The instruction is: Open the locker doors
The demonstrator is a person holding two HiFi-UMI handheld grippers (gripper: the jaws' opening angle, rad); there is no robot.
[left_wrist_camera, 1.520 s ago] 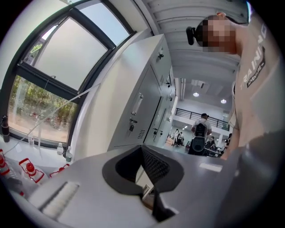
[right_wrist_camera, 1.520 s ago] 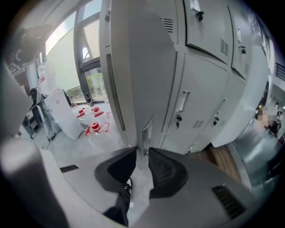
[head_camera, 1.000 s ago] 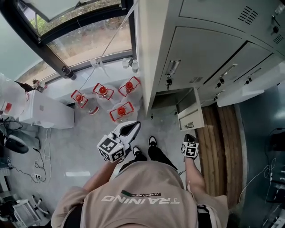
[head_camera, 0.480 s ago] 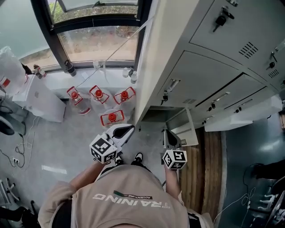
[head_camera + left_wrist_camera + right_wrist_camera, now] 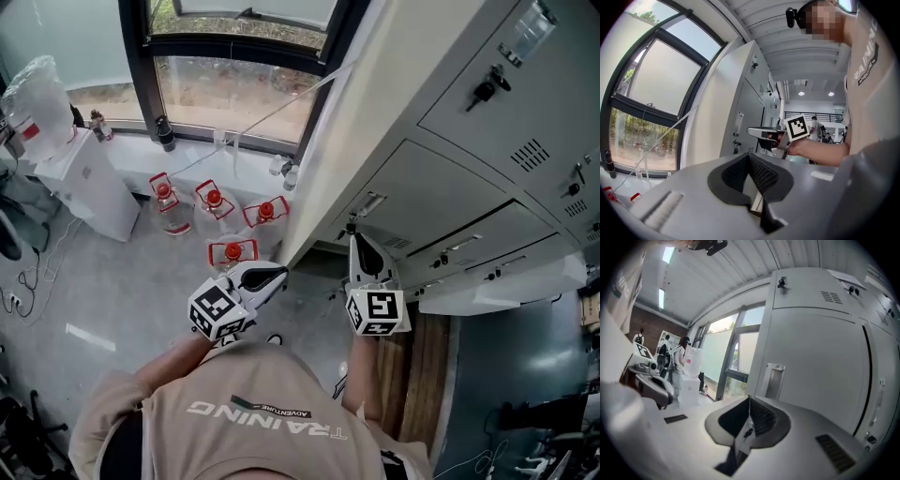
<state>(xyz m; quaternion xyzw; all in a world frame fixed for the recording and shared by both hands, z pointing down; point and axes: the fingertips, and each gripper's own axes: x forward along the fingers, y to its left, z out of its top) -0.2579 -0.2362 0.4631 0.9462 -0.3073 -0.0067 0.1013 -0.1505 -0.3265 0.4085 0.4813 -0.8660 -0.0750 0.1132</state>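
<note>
A grey bank of lockers (image 5: pixel 450 187) fills the right of the head view. The middle-row door (image 5: pixel 820 371) at the left end is closed, with a recessed handle (image 5: pixel 773 379) and a key (image 5: pixel 352 226) below it. My right gripper (image 5: pixel 355 240) is shut and empty, its tip just below that handle and a short way from the door. Under it a dark opening of the bottom locker (image 5: pixel 322 250) shows. My left gripper (image 5: pixel 277 274) is shut and empty, held lower left by the locker's side wall. The left gripper view shows the right gripper (image 5: pixel 766 135) and the handle (image 5: pixel 739 123).
Several red-capped water bottles (image 5: pixel 215 203) stand on the floor under the window (image 5: pixel 244 94). A white cabinet (image 5: pixel 84 178) is at the left. Further right a pale open locker door (image 5: pixel 497 289) sticks out over the wooden strip (image 5: pixel 422 375). An upper door has a key (image 5: pixel 781 283) and vents (image 5: pixel 831 296).
My right gripper has risen from beside the open bottom door up to the middle door's handle. The head view has tilted upward. The left gripper has hardly moved.
</note>
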